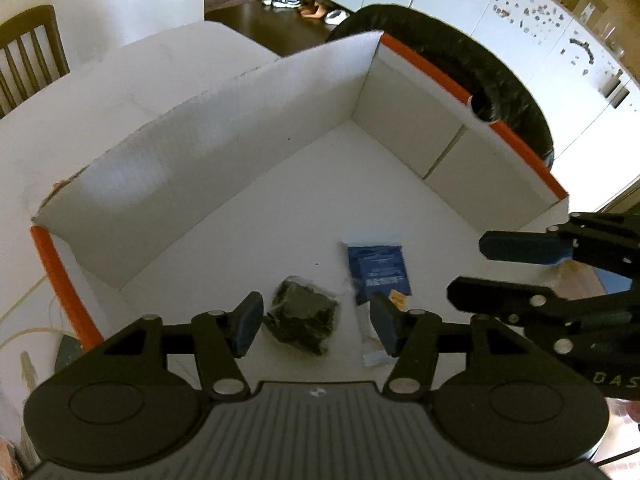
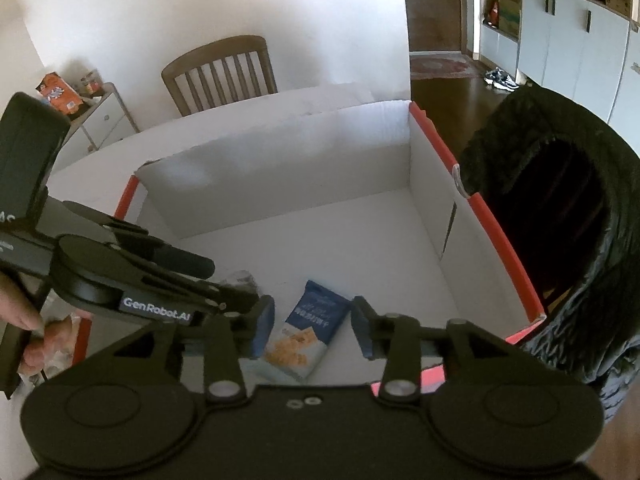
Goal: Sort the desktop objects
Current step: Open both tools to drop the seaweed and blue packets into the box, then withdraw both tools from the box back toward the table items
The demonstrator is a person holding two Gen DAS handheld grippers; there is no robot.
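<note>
A white cardboard box [image 1: 224, 168] with orange edges stands on the white table; it also shows in the right wrist view [image 2: 360, 168]. On its floor lie a blue snack packet [image 1: 378, 270] [image 2: 308, 332] and a dark item in a clear bag [image 1: 304, 320]. My left gripper [image 1: 316, 324] is open and empty, hovering over the dark bag. My right gripper [image 2: 312, 332] is open and empty above the blue packet. The right gripper also shows at the right of the left wrist view [image 1: 520, 272], and the left gripper at the left of the right wrist view [image 2: 192, 280].
A wooden chair [image 2: 220, 72] stands beyond the table. A black bag-lined bin [image 2: 560, 216] stands right of the box. A small cabinet with snack packets [image 2: 80, 104] stands far left. White cupboards [image 1: 540, 20] line the back wall.
</note>
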